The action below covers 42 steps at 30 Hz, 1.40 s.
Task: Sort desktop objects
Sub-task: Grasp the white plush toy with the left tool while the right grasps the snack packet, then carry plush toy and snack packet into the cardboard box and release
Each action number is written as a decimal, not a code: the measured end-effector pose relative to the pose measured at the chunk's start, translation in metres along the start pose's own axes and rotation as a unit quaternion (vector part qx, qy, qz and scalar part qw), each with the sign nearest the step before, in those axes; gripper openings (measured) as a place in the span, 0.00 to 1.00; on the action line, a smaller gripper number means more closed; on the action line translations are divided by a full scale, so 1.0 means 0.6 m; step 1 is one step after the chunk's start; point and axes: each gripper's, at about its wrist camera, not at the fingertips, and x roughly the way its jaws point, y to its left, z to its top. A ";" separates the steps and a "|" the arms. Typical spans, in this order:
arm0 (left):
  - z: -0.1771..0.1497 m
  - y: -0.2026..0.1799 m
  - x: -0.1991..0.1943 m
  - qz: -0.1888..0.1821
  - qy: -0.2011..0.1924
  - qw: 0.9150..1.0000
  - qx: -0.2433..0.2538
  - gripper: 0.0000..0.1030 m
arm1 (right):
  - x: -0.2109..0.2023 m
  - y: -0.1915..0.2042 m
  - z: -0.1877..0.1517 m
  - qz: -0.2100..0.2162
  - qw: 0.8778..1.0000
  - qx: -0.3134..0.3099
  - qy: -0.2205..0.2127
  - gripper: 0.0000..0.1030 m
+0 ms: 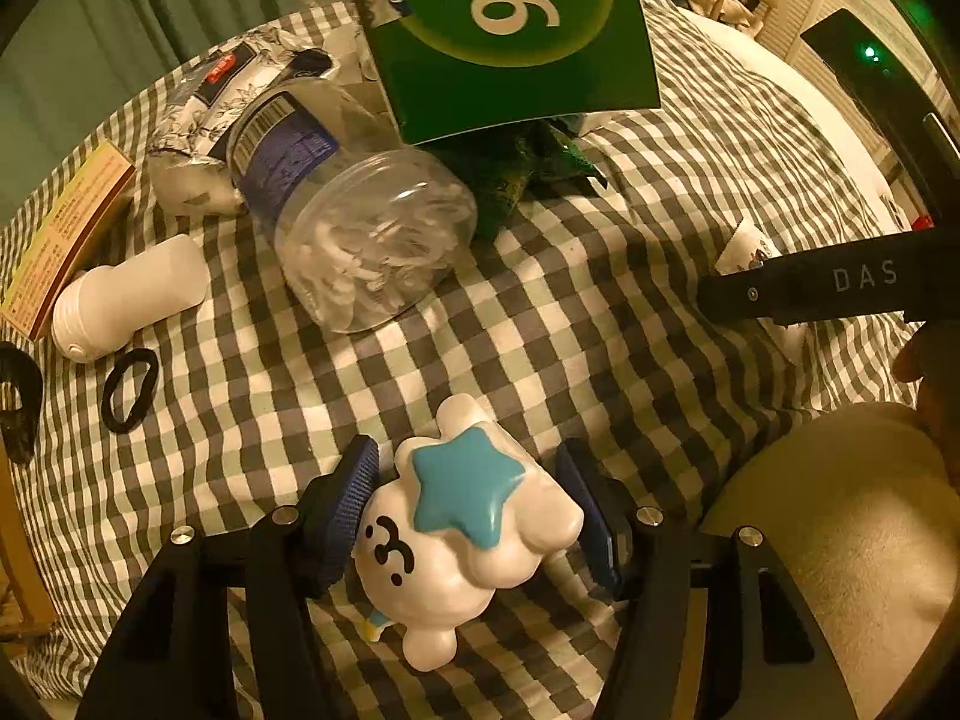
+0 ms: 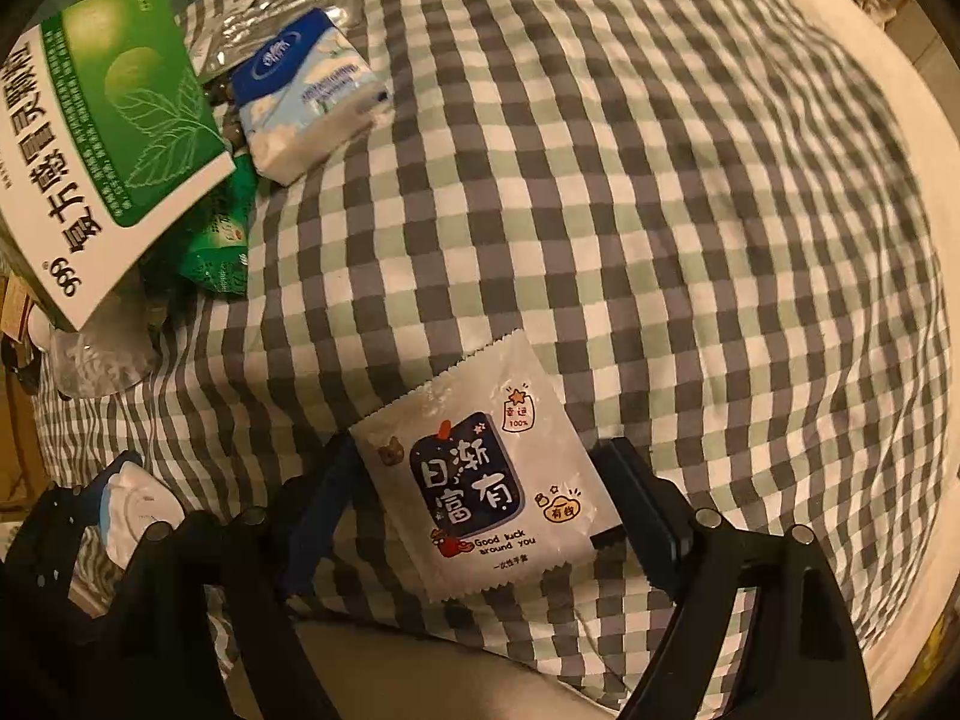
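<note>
My left gripper point(image 1: 465, 480) has its jaws spread to either side of a white toy figure with a blue star point(image 1: 465, 516), which lies on the checked cloth point(image 1: 600, 324); a small gap shows at each blue pad. My right gripper point(image 2: 480, 480) has its jaws spread around a flat white sachet with cartoon print point(image 2: 480, 480) lying on the cloth; the pads stand at its edges. The right gripper's arm point(image 1: 840, 288) shows in the left wrist view at the right.
At the back lie a clear plastic jar point(image 1: 360, 222), a green box point(image 1: 510, 42), a white bottle point(image 1: 126, 300), a black hair tie point(image 1: 129, 387), a floral pack point(image 1: 240, 96) and an orange box point(image 1: 60, 240). A blue tissue pack point(image 2: 306, 96) lies by the green box point(image 2: 114, 126).
</note>
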 end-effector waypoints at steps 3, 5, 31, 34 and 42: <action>-0.004 0.005 -0.006 0.001 -0.002 1.000 -0.006 0.61 | -0.004 -0.002 -0.013 -0.004 1.000 -0.002 -0.006 0.82; -0.009 0.010 -0.011 0.005 -0.005 1.000 -0.010 0.61 | -0.010 -0.007 -0.023 -0.007 1.000 0.003 -0.013 0.75; -0.032 0.164 -0.246 0.007 -0.118 0.988 -0.098 0.61 | -0.241 0.100 -0.029 0.048 0.987 -0.042 -0.146 0.36; -0.035 0.193 -0.284 0.008 -0.136 0.985 -0.106 0.61 | -0.286 0.158 -0.031 0.056 0.982 -0.070 -0.165 0.36; -0.056 0.303 -0.397 0.053 -0.176 0.976 -0.119 0.61 | -0.354 0.318 -0.077 0.085 0.963 -0.167 -0.195 0.36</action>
